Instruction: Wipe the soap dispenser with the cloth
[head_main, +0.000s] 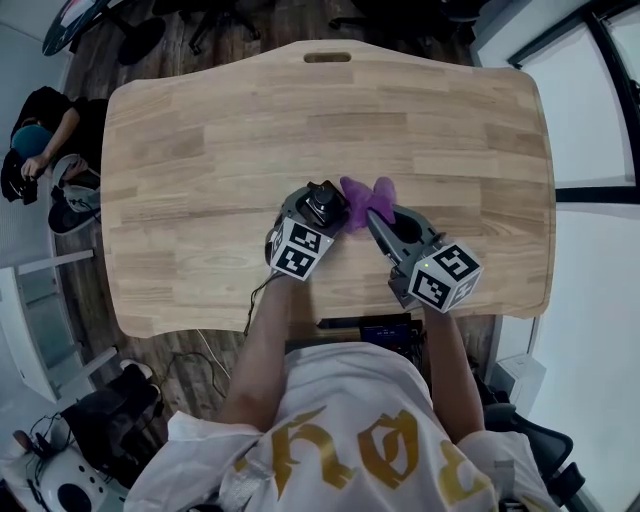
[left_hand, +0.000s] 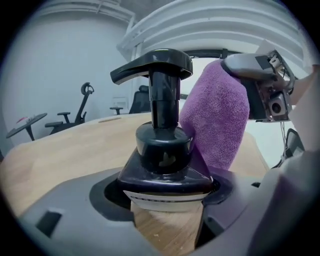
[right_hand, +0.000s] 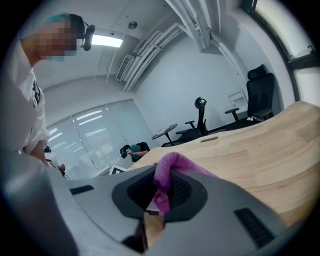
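the soap dispenser, a dark pump bottle with a black spout head, stands upright on the wooden table. the left gripper has its jaws closed against the bottle's shoulders, just under the collar, steadying it. the right gripper has its jaws pinched almost fully together on a fold of the purple cloth, whose loose bulk lies against the bottle's right side, beside the pump stem. the bottle looks rigid and smooth, probably slippery, so a low hold on the body suits it better than the stem. the cloth is soft terry, light and floppy; a pinch on a bunched fold should leave enough free to rub with.
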